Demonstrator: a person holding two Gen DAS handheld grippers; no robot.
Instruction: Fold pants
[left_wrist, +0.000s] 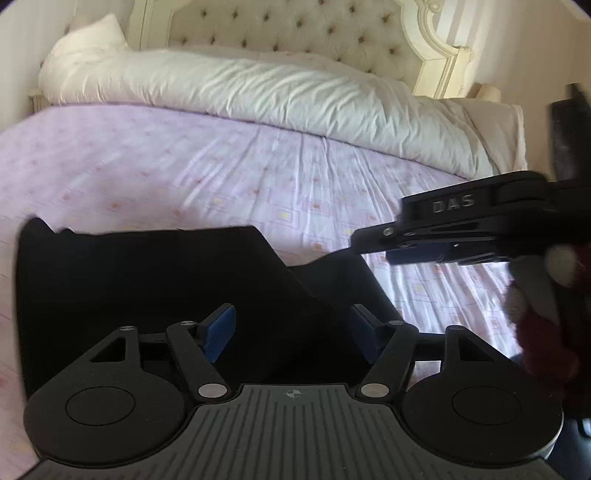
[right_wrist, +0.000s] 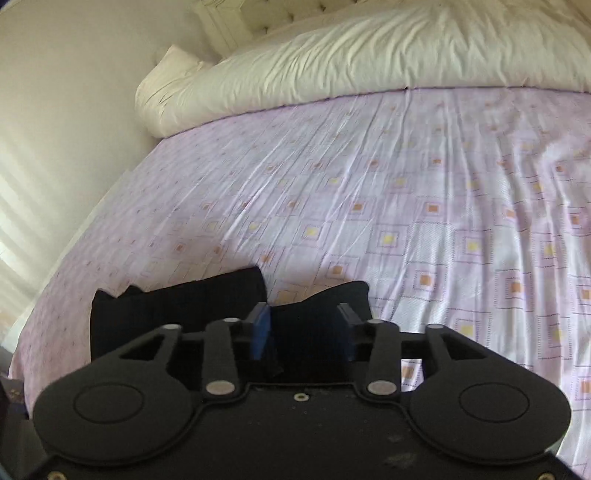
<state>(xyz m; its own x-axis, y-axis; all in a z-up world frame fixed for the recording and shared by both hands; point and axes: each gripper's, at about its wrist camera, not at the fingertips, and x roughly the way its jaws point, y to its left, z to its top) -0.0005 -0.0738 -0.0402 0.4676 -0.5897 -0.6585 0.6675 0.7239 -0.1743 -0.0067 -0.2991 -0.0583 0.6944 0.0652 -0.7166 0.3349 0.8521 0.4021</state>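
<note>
Black pants (left_wrist: 155, 280) lie folded into a compact stack on the lilac patterned bedsheet (left_wrist: 207, 173), near its front edge. My left gripper (left_wrist: 291, 325) hovers just above the stack with its blue-padded jaws apart and nothing between them. In the right wrist view the same pants (right_wrist: 192, 306) lie under my right gripper (right_wrist: 304, 325), which is open and empty over the stack's right part. The right gripper also shows in the left wrist view (left_wrist: 373, 245), side-on, its tip beside the stack's right edge.
A rumpled cream duvet (left_wrist: 236, 88) lies across the bed's far side below a tufted headboard (left_wrist: 295, 29). A cream pillow (right_wrist: 166, 70) sits at the far left corner. A wall (right_wrist: 62, 110) runs along the bed's left side. The sheet (right_wrist: 406, 192) stretches out beyond the pants.
</note>
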